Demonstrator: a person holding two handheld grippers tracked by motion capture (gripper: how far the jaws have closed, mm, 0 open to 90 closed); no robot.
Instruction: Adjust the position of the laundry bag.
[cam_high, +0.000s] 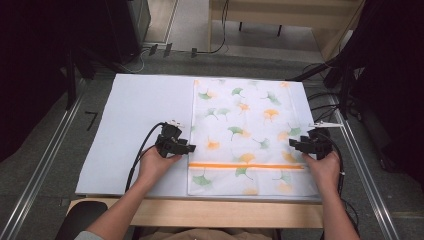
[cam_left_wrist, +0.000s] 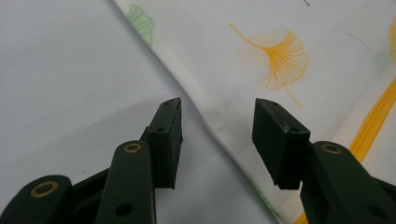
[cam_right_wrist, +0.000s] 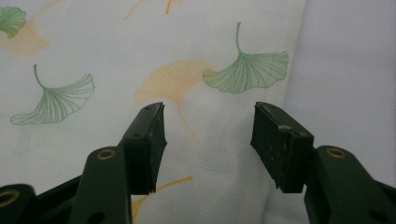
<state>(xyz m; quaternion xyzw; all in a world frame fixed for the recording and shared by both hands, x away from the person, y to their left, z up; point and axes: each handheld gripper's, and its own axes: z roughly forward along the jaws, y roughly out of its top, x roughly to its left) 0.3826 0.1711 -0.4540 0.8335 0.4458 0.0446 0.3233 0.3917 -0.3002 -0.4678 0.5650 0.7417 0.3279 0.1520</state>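
Observation:
A white cloth (cam_high: 245, 125) printed with green and orange ginkgo leaves lies flat on the white table sheet (cam_high: 135, 110), with an orange stripe (cam_high: 245, 165) across its near end. My left gripper (cam_high: 192, 148) rests low at the cloth's left edge. In the left gripper view its jaws (cam_left_wrist: 218, 105) stand apart astride that edge of the cloth (cam_left_wrist: 280, 56), and neither pad presses on the fabric. My right gripper (cam_high: 292, 143) sits at the cloth's right edge. In the right gripper view it (cam_right_wrist: 210, 109) stands open over the hem of the cloth (cam_right_wrist: 116, 56).
The white sheet covers a wooden table whose front edge (cam_high: 200, 212) runs below the cloth. Metal rails (cam_high: 45, 165) flank the table on both sides. Cables and stands (cam_high: 330, 95) crowd the far right, and dark equipment (cam_high: 120, 30) stands at the far left.

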